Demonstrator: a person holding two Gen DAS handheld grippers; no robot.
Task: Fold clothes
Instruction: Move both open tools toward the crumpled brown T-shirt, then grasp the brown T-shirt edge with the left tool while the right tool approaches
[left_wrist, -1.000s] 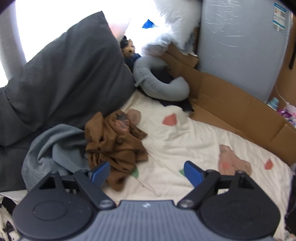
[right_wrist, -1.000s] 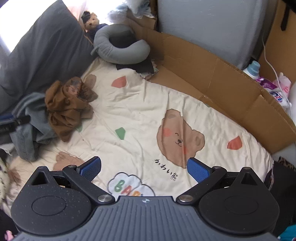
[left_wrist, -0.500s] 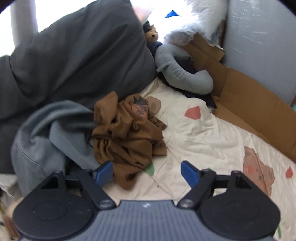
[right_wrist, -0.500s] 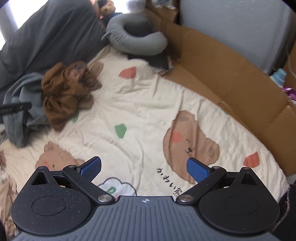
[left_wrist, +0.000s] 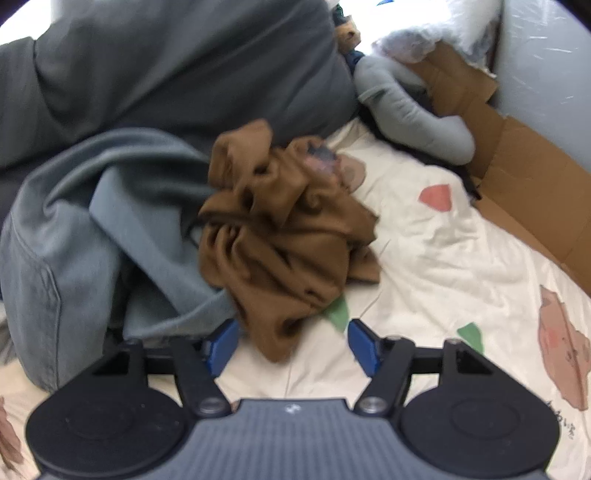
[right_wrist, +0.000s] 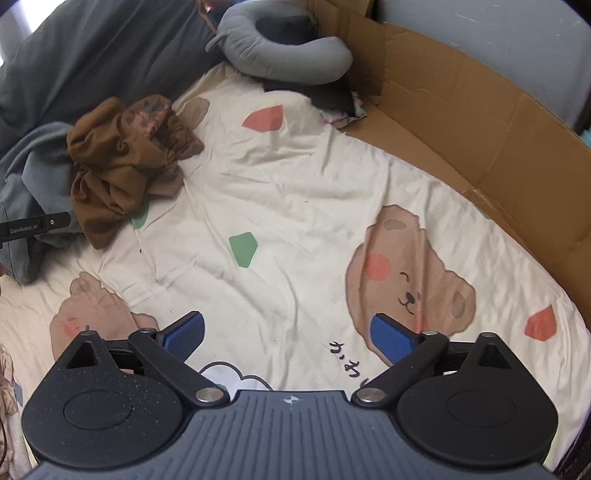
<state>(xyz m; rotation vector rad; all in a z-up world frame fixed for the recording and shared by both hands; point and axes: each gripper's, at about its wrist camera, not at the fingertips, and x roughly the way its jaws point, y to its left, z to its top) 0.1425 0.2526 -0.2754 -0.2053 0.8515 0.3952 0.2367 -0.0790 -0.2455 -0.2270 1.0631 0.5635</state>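
A crumpled brown garment (left_wrist: 280, 236) lies on the cream bear-print sheet (left_wrist: 443, 258), leaning against a grey-blue denim garment (left_wrist: 74, 229) to its left. My left gripper (left_wrist: 291, 345) hangs just over the brown garment's near corner. Its jaws are closing, the cloth's tip lies between the blue pads (left_wrist: 221, 343), and neither pad presses on it. In the right wrist view the brown garment (right_wrist: 122, 162) sits far left. My right gripper (right_wrist: 288, 338) hovers over the bare sheet (right_wrist: 295, 206), wide apart and closing slightly, with nothing between its fingers.
A dark grey pillow (left_wrist: 166, 62) rises behind the clothes, with a grey neck pillow (right_wrist: 280, 55) at the head of the bed. Brown cardboard (right_wrist: 480, 129) walls the sheet's right side. A black bar of the left gripper (right_wrist: 35, 225) pokes in at the left edge.
Both grippers have come down closer to the bed. The left one's jaws have narrowed and the brown garment's near corner now lies between them.
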